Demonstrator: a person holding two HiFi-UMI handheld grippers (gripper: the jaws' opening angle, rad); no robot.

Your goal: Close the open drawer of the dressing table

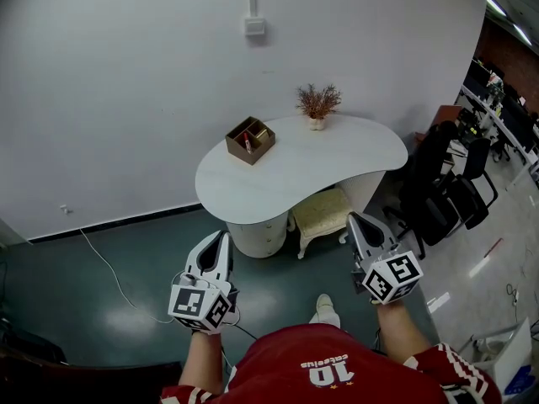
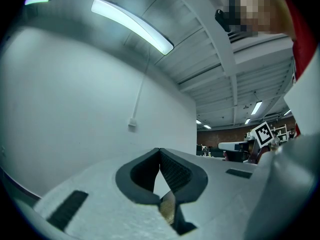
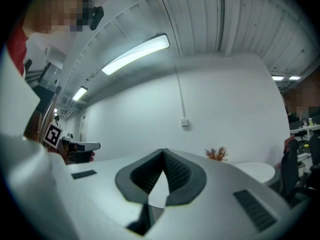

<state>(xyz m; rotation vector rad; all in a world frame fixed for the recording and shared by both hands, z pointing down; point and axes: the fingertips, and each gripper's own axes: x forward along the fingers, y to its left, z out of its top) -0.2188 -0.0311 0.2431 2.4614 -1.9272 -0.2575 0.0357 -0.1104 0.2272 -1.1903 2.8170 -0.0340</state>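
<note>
The white dressing table (image 1: pixel 337 154) stands against the wall, ahead of me and a few steps away. A rounded drawer pedestal (image 1: pixel 257 236) sits under its near edge; from here I cannot make out an open drawer. My left gripper (image 1: pixel 222 237) and right gripper (image 1: pixel 354 219) are held level in front of me, apart from the table and pointing towards it. In the left gripper view the left gripper (image 2: pixel 159 151) has its tips together with nothing between them. The right gripper (image 3: pixel 163 151) looks the same, and its view shows the tabletop (image 3: pixel 256 171) at far right.
A wooden organiser box (image 1: pixel 249 140) and a small dried plant (image 1: pixel 317 103) stand on the tabletop. A cushioned stool (image 1: pixel 322 213) is tucked under the table. Black office chairs (image 1: pixel 450 188) crowd the right side. A white cable (image 1: pixel 109 272) trails across the dark floor at left.
</note>
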